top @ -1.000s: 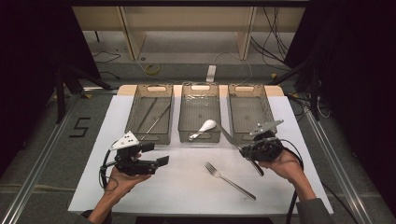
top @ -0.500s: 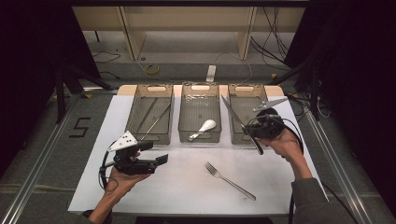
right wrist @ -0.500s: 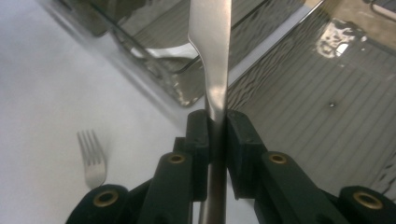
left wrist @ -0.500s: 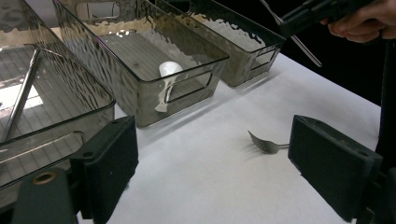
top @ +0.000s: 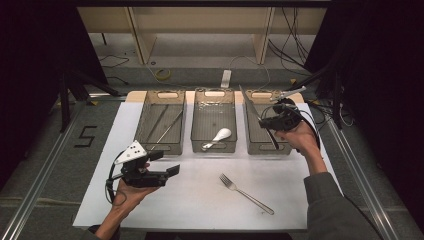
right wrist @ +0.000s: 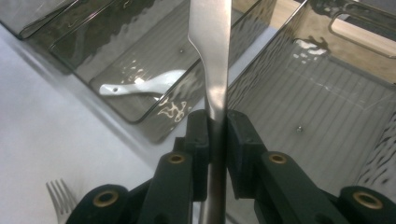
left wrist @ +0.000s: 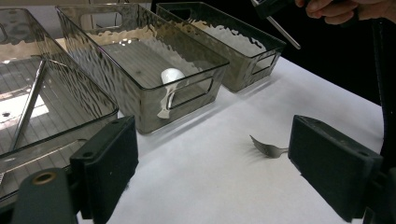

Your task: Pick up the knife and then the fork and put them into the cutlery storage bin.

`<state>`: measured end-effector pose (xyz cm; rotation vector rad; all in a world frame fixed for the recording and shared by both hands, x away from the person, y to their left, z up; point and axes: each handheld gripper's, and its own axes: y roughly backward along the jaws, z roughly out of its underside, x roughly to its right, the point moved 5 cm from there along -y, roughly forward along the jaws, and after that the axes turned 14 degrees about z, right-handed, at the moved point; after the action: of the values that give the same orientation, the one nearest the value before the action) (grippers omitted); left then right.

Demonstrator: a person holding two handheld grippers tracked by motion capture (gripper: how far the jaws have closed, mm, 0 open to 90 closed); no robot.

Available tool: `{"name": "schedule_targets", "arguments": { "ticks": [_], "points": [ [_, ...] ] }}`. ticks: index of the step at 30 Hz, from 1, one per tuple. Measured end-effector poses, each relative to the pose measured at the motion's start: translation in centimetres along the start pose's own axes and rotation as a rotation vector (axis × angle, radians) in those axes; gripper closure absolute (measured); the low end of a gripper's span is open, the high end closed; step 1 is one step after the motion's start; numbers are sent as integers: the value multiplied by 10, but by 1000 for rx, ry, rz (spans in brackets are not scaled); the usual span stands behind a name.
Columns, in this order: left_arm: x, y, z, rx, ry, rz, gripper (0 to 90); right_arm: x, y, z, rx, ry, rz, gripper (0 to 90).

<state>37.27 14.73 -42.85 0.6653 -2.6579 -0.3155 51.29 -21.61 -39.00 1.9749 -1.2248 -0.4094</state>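
Note:
My right gripper [top: 266, 123] [right wrist: 216, 140] is shut on a steel table knife [top: 251, 107] [right wrist: 210, 46], which it holds tilted above the right clear bin [top: 252, 145] [right wrist: 322, 93], blade pointing up and away. A steel fork [top: 245, 193] [left wrist: 267, 149] [right wrist: 58, 193] lies on the white table, front centre. Low at the front left, my left gripper [top: 170, 171] [left wrist: 219, 172] is open with nothing between its pads and points toward the fork. A white spoon [top: 218, 137] [left wrist: 170, 77] [right wrist: 140, 86] lies in the middle bin [top: 214, 148].
Three clear bins stand in a row at the back of the white table [top: 190, 200]. The left bin [top: 159, 146] holds long thin metal utensils [top: 167, 125]. A shelf frame [top: 200, 20] and cables lie beyond the table's far edge.
My right gripper has carried the knife from the table's front right up and back to above the right bin. The left gripper and the fork have stayed put.

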Motion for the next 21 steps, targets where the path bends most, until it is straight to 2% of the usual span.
{"name": "schedule_targets", "arguments": {
  "ticks": [11,21],
  "points": [
    [0,1,-1,16,-14,-9,153,19,-14,-9,-34,-65,28,806],
    [1,2,-2,19,-16,-2,154,29,-29,-12,-63,-105,56,806]
  ]
}}
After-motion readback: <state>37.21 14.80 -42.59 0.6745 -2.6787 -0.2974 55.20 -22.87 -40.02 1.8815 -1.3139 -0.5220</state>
